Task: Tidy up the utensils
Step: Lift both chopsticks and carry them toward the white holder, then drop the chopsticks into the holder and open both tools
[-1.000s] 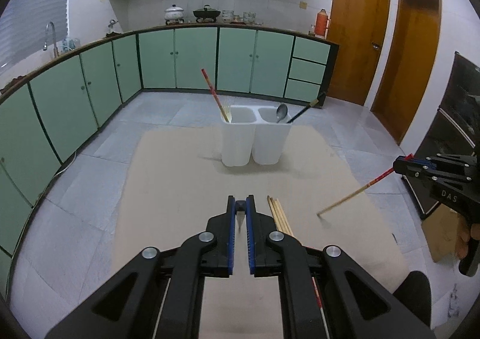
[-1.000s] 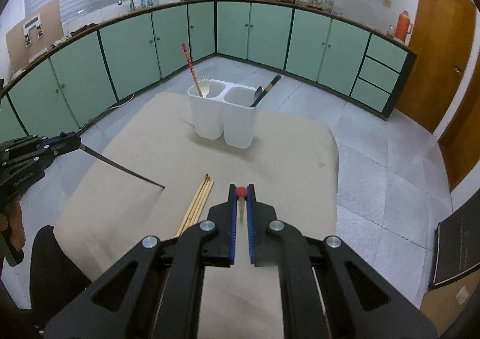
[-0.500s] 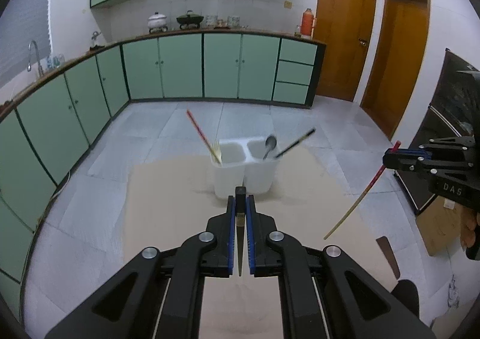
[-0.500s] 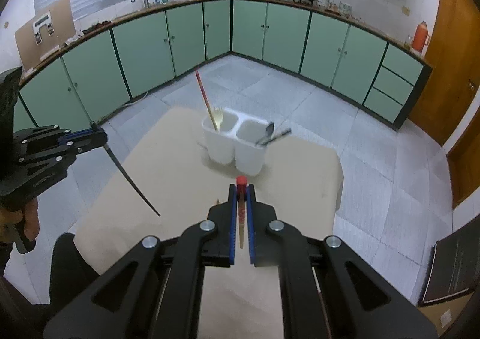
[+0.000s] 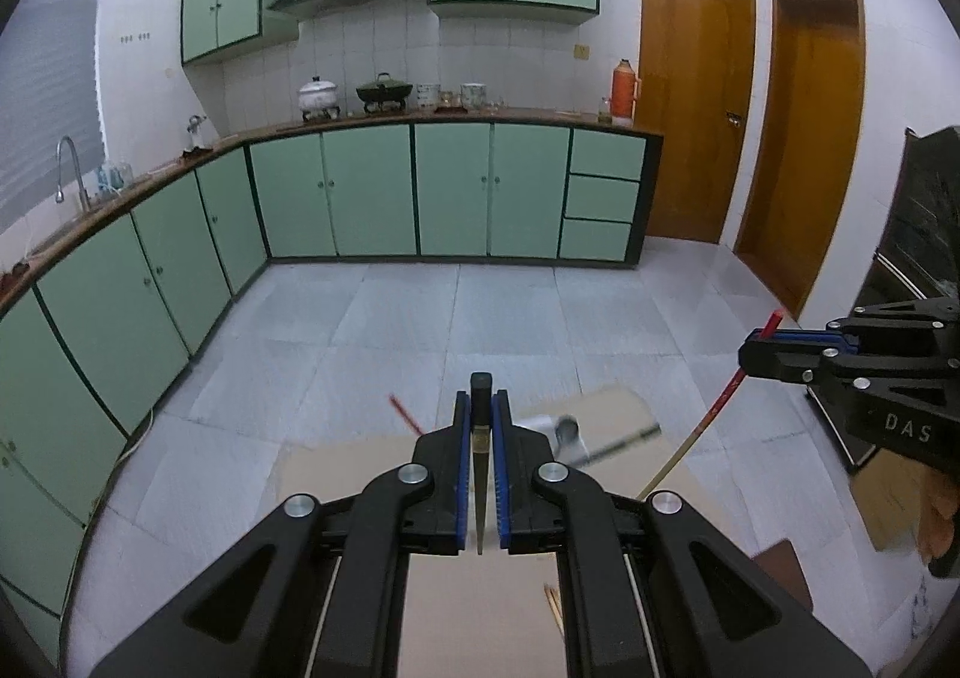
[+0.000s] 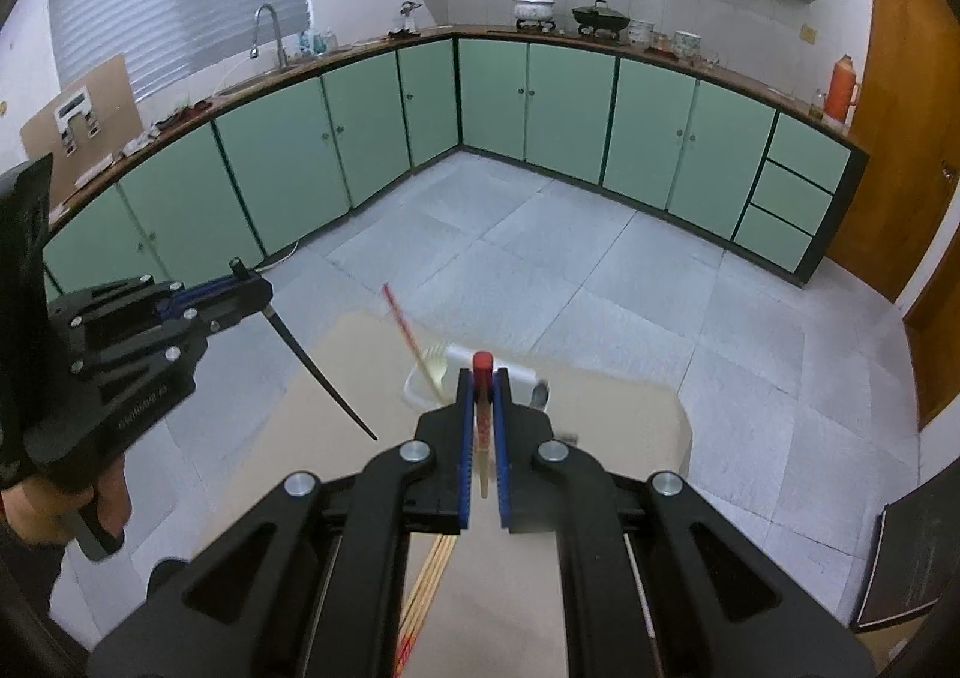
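Chopsticks: dark chopstick (image 5: pixel 480 438) clamped in left gripper (image 5: pixel 481 408) | red-tipped chopstick (image 6: pixel 482 408) clamped in right gripper (image 6: pixel 482 384) | both raised since earlier frame | white holder (image 6: pixel 480 372) now lower centre, partly hidden | loose chopsticks (image 6: pixel 429 582) left on mat (image 6: pixel 600 438).

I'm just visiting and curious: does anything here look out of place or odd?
Nothing is spilled or broken. The oddity is mismatched chopsticks: the left claw grips one dark chopstick, the right claw one red-topped chopstick, while more chopsticks lie loose on the mat.
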Demonstrator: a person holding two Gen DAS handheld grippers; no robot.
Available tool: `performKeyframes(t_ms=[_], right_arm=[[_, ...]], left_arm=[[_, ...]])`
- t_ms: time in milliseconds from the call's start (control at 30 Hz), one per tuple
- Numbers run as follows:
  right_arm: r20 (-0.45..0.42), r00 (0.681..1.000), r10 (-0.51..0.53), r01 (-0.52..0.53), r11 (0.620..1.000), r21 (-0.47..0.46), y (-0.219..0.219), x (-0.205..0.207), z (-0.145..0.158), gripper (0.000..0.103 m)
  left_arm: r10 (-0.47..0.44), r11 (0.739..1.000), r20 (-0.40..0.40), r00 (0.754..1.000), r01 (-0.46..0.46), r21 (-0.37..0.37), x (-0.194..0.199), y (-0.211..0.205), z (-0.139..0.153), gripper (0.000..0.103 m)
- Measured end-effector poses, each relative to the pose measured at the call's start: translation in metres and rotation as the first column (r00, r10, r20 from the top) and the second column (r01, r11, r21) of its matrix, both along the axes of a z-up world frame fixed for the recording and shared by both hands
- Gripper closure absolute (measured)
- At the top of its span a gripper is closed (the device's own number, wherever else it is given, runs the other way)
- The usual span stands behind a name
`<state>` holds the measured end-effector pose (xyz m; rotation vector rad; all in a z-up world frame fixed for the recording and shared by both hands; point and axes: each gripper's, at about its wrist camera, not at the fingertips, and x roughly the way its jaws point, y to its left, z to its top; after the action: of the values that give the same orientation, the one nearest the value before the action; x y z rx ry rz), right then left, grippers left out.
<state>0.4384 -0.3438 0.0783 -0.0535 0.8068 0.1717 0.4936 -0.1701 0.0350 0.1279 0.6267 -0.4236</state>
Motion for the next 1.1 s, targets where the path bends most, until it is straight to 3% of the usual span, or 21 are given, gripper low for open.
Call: performKeyframes(t_ms=[267, 533, 633, 767, 933, 1033, 1100], right_arm=[[-0.020, 0.999, -0.045, 0.045, 0.999, -0.005, -0.005, 0.067, -0.016, 0.098], [-0.112, 0.992, -0.065, 0.066, 0.998, 0.003, -0.011, 0.104, -0.078, 0.096], [-0.121, 0.991, -0.064, 0.066, 0.998, 0.013, -0.015, 0.101, -0.094, 0.085], [-0.083, 0.995, -0.055, 0.057, 0.998, 0.022, -0.020, 0.081, -0.094, 0.083], [0.018, 0.999, -0.038, 0.037, 0.998, 0.058, -0.028, 0.016, -0.089, 0.078], [0.068, 0.997, -0.028, 0.024, 0.998, 0.063, -0.030, -0.036, -0.106, 0.077], [0.095, 0.995, -0.036, 0.031, 0.998, 0.055, -0.028, -0.082, -0.136, 0.072]], left_arm=[[0.022, 0.999, 0.032, 0.999, -0.021, -0.025, 0.061, -0.014, 0.000, 0.096], [0.027, 0.999, -0.075, 0.997, -0.029, -0.021, 0.100, -0.018, -0.073, 0.096], [0.031, 0.999, -0.099, 0.995, -0.032, -0.013, 0.099, -0.014, -0.092, 0.094], [0.020, 1.000, -0.094, 0.995, -0.021, -0.006, 0.085, -0.005, -0.095, 0.077], [0.029, 1.000, -0.049, 0.998, -0.028, 0.014, 0.047, 0.014, -0.086, 0.059], [0.049, 0.998, -0.016, 0.999, -0.048, 0.030, 0.006, 0.035, -0.089, 0.043], [0.050, 0.998, -0.007, 0.999, -0.050, 0.033, -0.021, 0.048, -0.098, 0.036]])
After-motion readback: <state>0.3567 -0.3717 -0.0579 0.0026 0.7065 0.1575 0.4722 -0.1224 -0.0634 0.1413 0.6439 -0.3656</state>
